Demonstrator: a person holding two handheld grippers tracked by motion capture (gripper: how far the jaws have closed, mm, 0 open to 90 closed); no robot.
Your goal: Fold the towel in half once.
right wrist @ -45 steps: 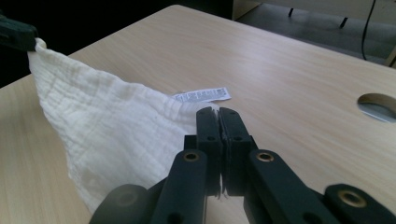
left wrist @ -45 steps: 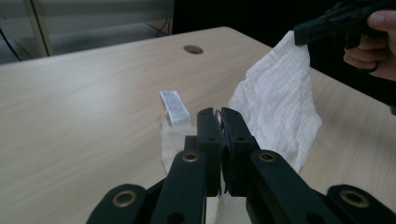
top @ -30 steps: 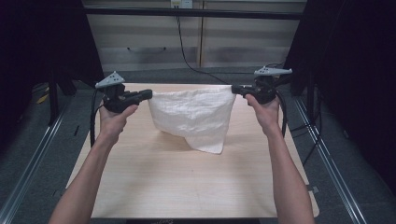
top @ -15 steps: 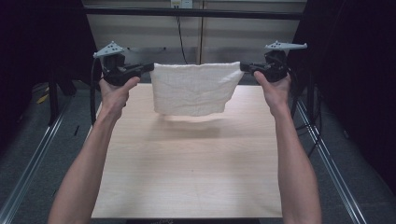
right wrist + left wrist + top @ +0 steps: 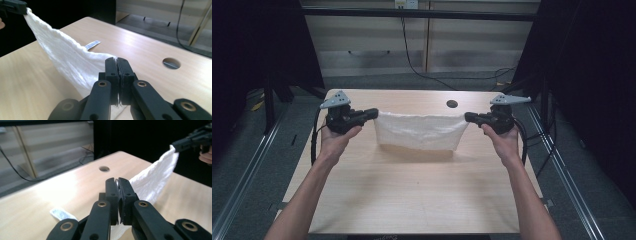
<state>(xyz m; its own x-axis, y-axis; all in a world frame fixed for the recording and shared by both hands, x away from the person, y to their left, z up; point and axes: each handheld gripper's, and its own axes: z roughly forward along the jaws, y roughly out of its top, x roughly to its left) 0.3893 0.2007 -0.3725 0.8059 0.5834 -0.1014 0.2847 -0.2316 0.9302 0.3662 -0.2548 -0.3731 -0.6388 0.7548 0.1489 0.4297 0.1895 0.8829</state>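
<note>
Both claws, left gripper [image 5: 373, 113] and right gripper [image 5: 468, 117], are pinching towel [image 5: 419, 136] corners, lowering it toward the table [image 5: 412, 200]; next, laying it flat.

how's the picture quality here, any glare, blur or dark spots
High view: sharp, dark at both sides, soft shadow under the towel. Left gripper view: glare on the table, background blurred, left tongs sharp. Right gripper view: right tongs sharp, far corner black.

Light falls from above onto the pale tabletop [image 5: 422, 195], leaving the surroundings nearly black. A soft shadow lies under the white cloth [image 5: 419, 131]. In both gripper views the background is blurred, with glare washing the tabletop's far side
</note>
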